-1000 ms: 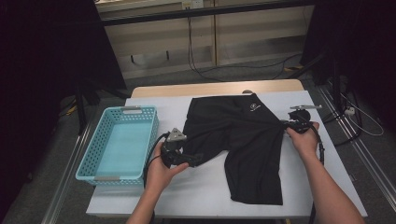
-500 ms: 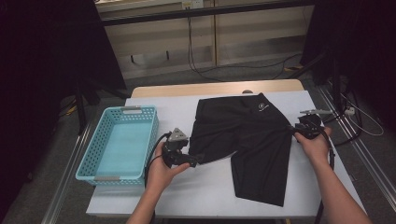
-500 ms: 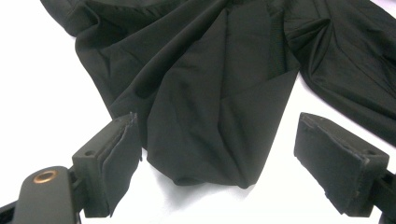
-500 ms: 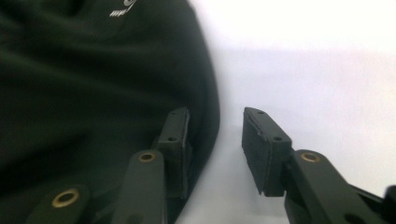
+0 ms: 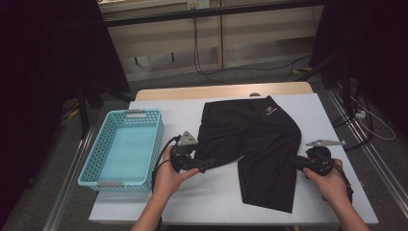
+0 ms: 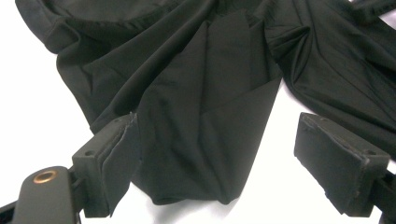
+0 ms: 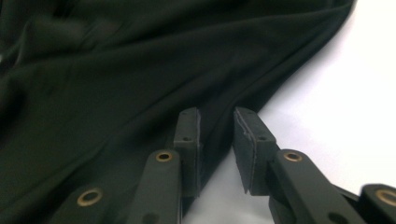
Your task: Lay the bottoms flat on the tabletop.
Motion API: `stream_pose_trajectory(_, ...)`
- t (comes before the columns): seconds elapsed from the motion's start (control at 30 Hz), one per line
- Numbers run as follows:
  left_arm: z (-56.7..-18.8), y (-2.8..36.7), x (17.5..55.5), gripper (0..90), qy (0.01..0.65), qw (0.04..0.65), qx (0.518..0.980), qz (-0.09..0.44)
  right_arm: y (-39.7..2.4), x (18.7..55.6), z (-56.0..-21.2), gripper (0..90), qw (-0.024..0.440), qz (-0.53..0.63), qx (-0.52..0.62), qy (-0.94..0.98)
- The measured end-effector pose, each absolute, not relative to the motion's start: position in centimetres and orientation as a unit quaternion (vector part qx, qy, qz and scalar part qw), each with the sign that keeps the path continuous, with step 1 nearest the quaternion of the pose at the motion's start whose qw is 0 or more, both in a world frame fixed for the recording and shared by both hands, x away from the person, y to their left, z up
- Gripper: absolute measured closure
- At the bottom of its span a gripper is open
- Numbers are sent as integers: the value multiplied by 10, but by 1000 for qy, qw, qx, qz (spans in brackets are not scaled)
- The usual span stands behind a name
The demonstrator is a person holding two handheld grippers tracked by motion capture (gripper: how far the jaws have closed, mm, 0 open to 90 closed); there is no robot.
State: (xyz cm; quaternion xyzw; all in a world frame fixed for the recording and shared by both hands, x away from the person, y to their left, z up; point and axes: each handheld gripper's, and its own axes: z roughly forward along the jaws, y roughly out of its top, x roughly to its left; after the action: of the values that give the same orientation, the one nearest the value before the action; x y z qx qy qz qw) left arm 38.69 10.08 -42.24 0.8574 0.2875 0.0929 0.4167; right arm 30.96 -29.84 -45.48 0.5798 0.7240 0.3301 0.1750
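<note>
- Straightening a pair of black shorts (image 5: 255,144) on the white table (image 5: 202,192) — the garment lies across the table's middle toward the right edge, waistband toward the far edge, one leg reaching for the near edge.
- Left gripper (image 5: 204,165) sits at the hem of the other leg; in the left gripper view (image 6: 219,154) its jaws stand wide apart, released, with the cloth lying loose between them and one fold draped against the left pad (image 6: 114,154).
- Right gripper (image 5: 294,162) meets the shorts' right-hand side; its jaws have just been closing, a narrow gap remains, and the cloth's edge (image 7: 212,140) runs between them — whether it is pinched cannot be told.
- A blue plastic basket (image 5: 96,175) waits by the left edge, empty.
- Next move, by judgement: close both on cloth and fold.
</note>
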Motion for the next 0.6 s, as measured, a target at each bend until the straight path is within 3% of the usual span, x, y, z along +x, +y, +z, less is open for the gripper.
stream_pose_trajectory(0.1,-423,100,386,150,285,418,858,89,-290,301,-454,894,182,316,573,734)
stream_pose_trajectory(0.23,-422,100,385,150,283,419,858,90,-296,301,-454,900,170,327,582,725)
stream_pose_trajectory(0.6,-421,106,385,145,288,421,855,89,-350,290,-452,895,207,298,602,711)
